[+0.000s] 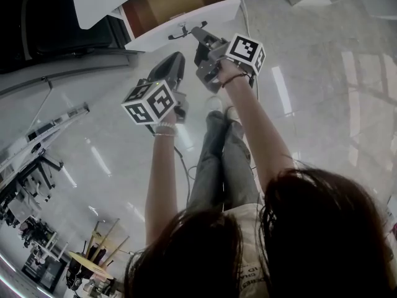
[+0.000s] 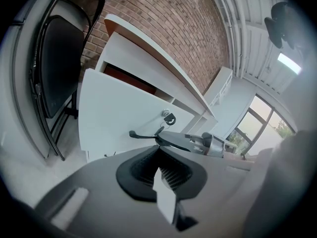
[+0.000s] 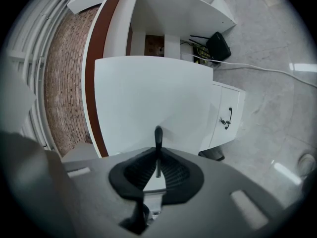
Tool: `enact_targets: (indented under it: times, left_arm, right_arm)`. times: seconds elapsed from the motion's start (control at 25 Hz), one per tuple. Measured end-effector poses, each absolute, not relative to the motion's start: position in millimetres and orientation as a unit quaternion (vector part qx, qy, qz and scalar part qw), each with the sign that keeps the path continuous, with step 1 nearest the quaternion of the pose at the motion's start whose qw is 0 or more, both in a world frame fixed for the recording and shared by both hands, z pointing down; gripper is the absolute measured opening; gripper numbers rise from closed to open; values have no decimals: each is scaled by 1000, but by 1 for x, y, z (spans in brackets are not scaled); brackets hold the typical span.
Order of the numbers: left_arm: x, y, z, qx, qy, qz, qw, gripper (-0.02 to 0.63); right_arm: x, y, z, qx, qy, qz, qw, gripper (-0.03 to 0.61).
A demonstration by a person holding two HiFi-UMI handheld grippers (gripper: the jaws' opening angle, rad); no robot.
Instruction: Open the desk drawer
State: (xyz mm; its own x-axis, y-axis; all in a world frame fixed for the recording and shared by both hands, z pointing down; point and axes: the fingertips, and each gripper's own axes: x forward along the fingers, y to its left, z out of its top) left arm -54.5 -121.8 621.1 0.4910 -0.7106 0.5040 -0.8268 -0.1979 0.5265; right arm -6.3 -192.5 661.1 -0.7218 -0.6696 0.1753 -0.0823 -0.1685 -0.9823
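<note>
The drawer (image 1: pixel 173 2) stood out from under the front edge of the white worktop (image 1: pixel 99 2), its brown inside showing. The right gripper (image 1: pixel 197 35) was clamped narrow on the black handle (image 3: pixel 158 135) on the drawer's white front. The left gripper (image 1: pixel 178 59) hung just beside the right one, off that front edge, its jaws pressed together on nothing, clear of both drawer and handle
</note>
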Motion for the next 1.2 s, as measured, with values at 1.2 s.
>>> enact_targets:
  times: [1.2]
  left_arm:
    - [-41,-108,549,780,-503,49,368,-2]
  right_arm:
    - [3,-144,566,-291,790,-538,30,87]
